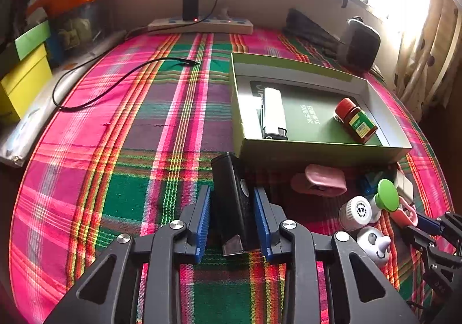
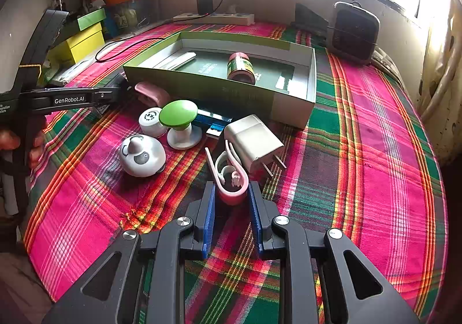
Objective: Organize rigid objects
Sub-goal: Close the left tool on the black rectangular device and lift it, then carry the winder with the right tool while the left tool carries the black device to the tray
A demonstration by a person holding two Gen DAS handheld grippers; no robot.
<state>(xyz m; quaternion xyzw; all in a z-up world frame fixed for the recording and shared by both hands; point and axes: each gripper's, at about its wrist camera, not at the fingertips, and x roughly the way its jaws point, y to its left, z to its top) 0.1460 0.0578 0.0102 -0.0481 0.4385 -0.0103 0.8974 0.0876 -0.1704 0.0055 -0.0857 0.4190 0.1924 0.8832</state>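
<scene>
My left gripper (image 1: pixel 232 196) is shut on a black rectangular device (image 1: pixel 234 205), held just left of the near corner of the green cardboard box (image 1: pixel 317 150). The box holds a white and black device (image 1: pixel 274 114) and a red-capped jar (image 1: pixel 356 120). My right gripper (image 2: pixel 231 194) is shut on a pink clip (image 2: pixel 231 182) lying on the plaid cloth. Beside it lie a white charger plug (image 2: pixel 254 144), a panda-faced toy (image 2: pixel 143 155), a green-capped knob (image 2: pixel 179 121), a small white bottle (image 2: pixel 151 121), a blue USB stick (image 2: pixel 212 121) and a pink case (image 2: pixel 153 92).
The box (image 2: pixel 291 105) sits mid-bed in the right wrist view. A power strip (image 1: pixel 200 25) with a black charger and loose cable (image 1: pixel 115 84) lies at the back. A dark heater (image 2: pixel 353 32) stands at back right. Yellow and green boxes (image 1: pixel 24 78) stack at left.
</scene>
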